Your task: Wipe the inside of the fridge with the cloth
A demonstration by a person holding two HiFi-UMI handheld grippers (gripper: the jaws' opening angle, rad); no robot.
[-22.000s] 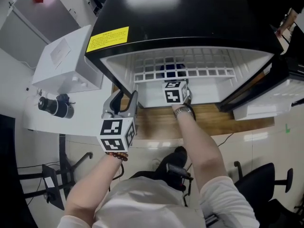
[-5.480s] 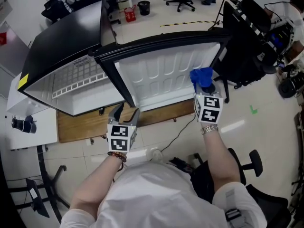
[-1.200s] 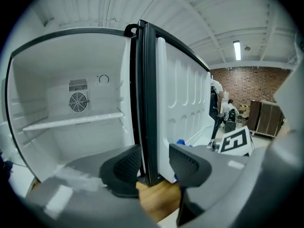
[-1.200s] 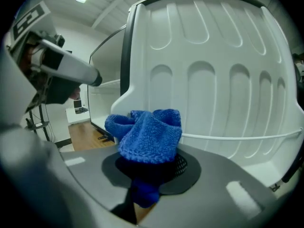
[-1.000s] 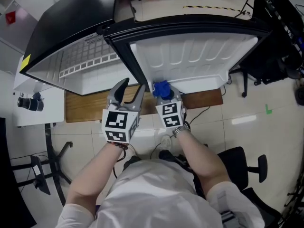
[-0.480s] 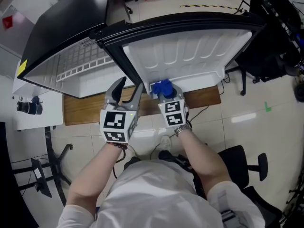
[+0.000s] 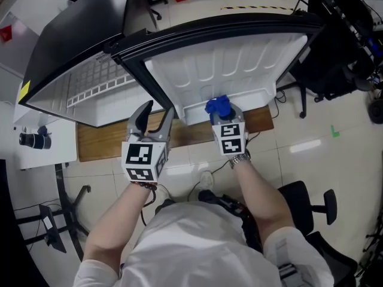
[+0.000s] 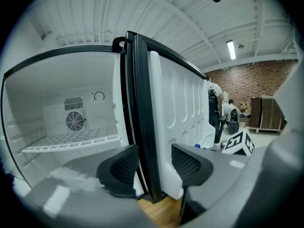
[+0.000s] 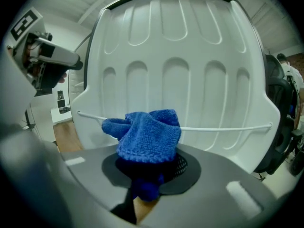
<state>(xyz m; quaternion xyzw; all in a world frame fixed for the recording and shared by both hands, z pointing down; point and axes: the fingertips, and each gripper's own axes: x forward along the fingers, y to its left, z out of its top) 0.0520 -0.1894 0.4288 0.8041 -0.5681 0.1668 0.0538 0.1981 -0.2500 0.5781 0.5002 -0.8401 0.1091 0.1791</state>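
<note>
The black fridge stands open, and its white cavity with a wire shelf (image 8: 71, 139) and a rear fan shows in the left gripper view. The door's white inner liner (image 7: 239, 64) faces me. My right gripper (image 7: 222, 113) is shut on a bunched blue cloth (image 7: 218, 106), which is held against the lower part of the liner (image 9: 180, 80), in front of the thin wire rail (image 9: 228, 128). The cloth (image 9: 148, 134) hides the jaws' tips. My left gripper (image 7: 154, 117) is open and holds nothing, hovering near the door's hinge edge (image 8: 142, 127), which shows beyond its jaws.
The fridge rests on a wooden board (image 7: 108, 142). A white table with a camera lens (image 7: 30, 139) stands at the left. Office chairs (image 7: 311, 196) stand on the tiled floor at the right and behind the door. A cable trails on the floor below the door.
The right gripper has carried the cloth to the right along the bottom of the door liner. The left gripper has stayed open and drifted slightly left.
</note>
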